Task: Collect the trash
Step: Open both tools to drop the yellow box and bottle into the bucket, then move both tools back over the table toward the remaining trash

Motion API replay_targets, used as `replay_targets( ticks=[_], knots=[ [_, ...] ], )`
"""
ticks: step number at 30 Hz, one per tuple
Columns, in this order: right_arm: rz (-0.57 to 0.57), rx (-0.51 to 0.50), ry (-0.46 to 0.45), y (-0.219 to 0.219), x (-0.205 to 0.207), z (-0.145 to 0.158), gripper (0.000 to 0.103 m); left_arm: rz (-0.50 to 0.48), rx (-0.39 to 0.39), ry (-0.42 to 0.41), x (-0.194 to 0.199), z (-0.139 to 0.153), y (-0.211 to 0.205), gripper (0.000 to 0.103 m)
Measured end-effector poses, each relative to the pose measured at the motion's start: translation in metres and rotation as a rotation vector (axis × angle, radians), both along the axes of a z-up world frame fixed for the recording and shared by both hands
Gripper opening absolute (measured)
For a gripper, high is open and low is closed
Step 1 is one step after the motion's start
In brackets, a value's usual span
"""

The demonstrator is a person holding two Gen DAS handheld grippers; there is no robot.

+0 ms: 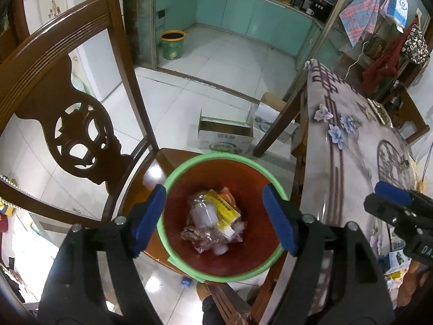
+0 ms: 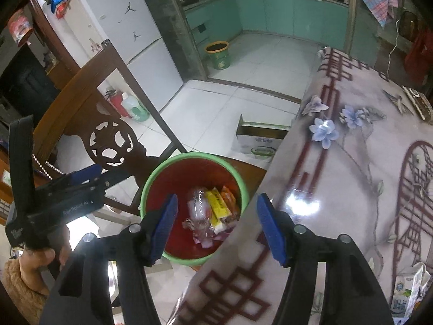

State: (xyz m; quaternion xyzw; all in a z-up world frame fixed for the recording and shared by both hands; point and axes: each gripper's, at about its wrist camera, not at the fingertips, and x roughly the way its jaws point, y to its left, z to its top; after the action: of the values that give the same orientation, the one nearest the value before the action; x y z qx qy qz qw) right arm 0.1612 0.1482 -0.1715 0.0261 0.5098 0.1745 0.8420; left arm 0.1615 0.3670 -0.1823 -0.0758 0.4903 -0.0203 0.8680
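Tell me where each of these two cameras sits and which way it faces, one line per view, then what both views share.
Left wrist: rides the left gripper, angled steeply down into the green-rimmed bin on the wooden chair; the right gripper shows at the right edge.
Right wrist: rides the right gripper, looking down over the table edge at the bin; the left gripper and the hand holding it show at left.
Shared: the bin with trash, chair, table, cardboard box, kitchen behind.
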Motion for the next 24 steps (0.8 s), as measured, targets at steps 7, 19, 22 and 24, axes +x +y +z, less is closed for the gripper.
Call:
replay_targets(
  ticks=[7, 19, 22, 24],
  knots=[
    [-0.018, 0.007, -0.006, -0.01, -0.013, 0.006, 0.063, -0.002, 0.005, -0.039, -0.005, 0.015, -0.004, 0.075],
    [-0.033, 0.058, -0.018, -0.035, -0.045, 0.011, 0.071, 0.002, 0.018, -0.064, -0.039, 0.029, -0.027, 0.084],
    [-0.048, 0.063, -0.021, -0.055, -0.057, 0.011, 0.072, -0.018, 0.019, -0.054, -0.046, 0.029, -0.049, 0.084],
    [-0.06, 0.065, -0.03, -0.07, -0.065, 0.014, 0.072, -0.031, 0.019, -0.06, -0.05, 0.031, -0.065, 0.084]
  ],
)
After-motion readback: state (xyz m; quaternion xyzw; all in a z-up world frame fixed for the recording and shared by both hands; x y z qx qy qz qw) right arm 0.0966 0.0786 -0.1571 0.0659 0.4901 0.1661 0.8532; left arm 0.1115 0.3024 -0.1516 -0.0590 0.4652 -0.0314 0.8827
